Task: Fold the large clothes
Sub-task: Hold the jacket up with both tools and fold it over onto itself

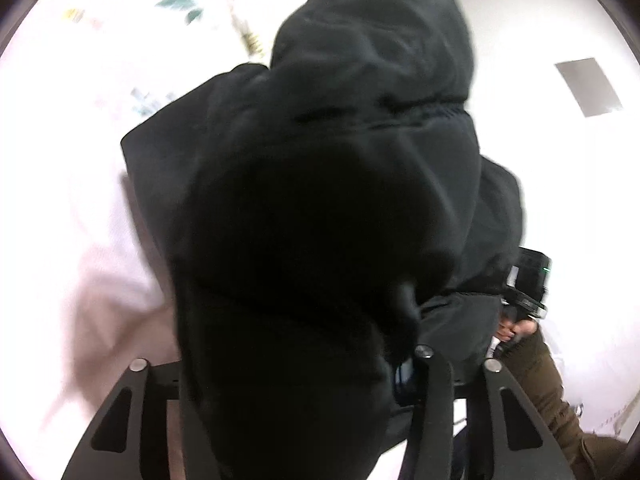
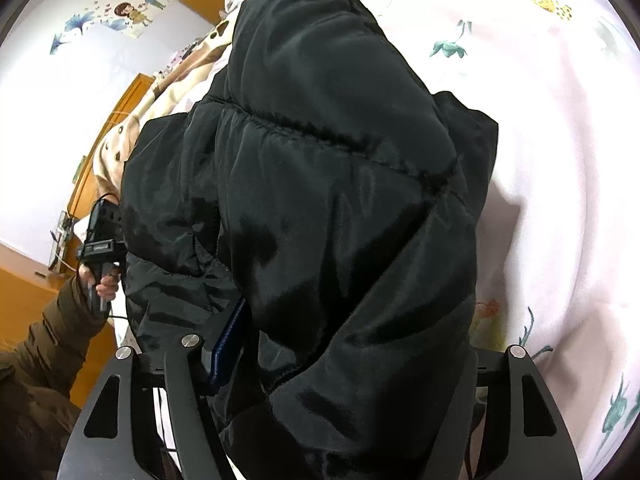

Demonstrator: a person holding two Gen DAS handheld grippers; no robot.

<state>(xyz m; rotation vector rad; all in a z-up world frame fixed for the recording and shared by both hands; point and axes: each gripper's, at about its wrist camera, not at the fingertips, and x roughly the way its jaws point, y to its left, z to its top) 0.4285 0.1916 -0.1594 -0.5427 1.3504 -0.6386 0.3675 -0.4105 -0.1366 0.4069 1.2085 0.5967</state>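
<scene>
Mid-fold, likely the bottom-up fold: the black puffer jacket (image 2: pixel 320 200) lies on the floral bedsheet (image 2: pixel 560 160) with its hem bunched into both claws; next comes carrying the hem toward the hood. Left claw (image 1: pixel 304 380) and right claw (image 2: pixel 340 380) each clamp jacket fabric, both pitched steeply down, side by side.

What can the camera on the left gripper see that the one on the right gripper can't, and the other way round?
Only the left wrist view shows the jacket's hood and a grey rectangle on a white surface. Only the right wrist view shows the wall stickers, wooden furniture and a beige spotted cloth. Both show the black padded jacket bunched over the gripper's own fingers, the floral bedsheet, and the other handheld gripper with a brown sleeve behind it.
</scene>
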